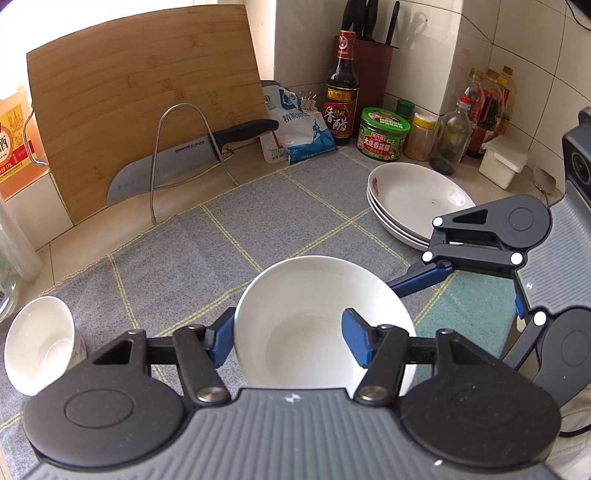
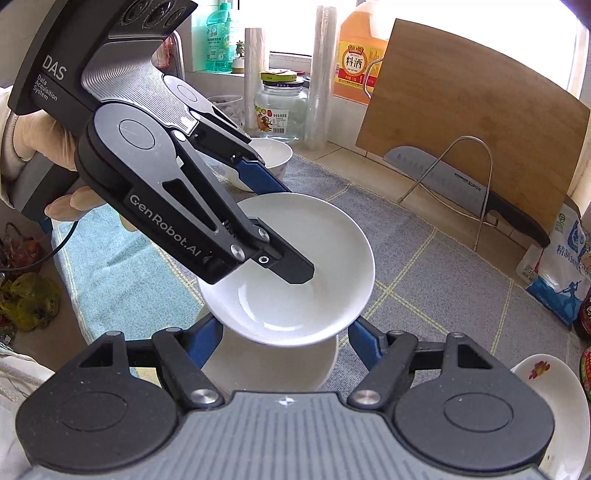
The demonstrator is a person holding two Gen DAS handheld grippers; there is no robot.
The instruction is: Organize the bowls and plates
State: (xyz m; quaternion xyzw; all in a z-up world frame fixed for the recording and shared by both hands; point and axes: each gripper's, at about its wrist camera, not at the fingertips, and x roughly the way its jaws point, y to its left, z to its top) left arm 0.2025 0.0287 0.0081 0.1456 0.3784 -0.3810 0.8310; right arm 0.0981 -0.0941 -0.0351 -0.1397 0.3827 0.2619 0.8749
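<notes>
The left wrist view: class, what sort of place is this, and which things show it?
Most likely a home kitchen counter: a knife rests against a bamboo cutting board, a vinegar bottle stands in the tiled corner, and stacked plates wait nearby.

You're at a kitchen bench [image 1: 92, 254] in a corner of white tiled wall [image 1: 306, 40]. A grey checked cloth [image 1: 229, 236] covers it, a teal towel [image 2: 122, 284] beside. A wooden cutting board [image 1: 140, 92] leans at the back. Bright daylight floods through the window [image 2: 291, 26] over the sill.
</notes>
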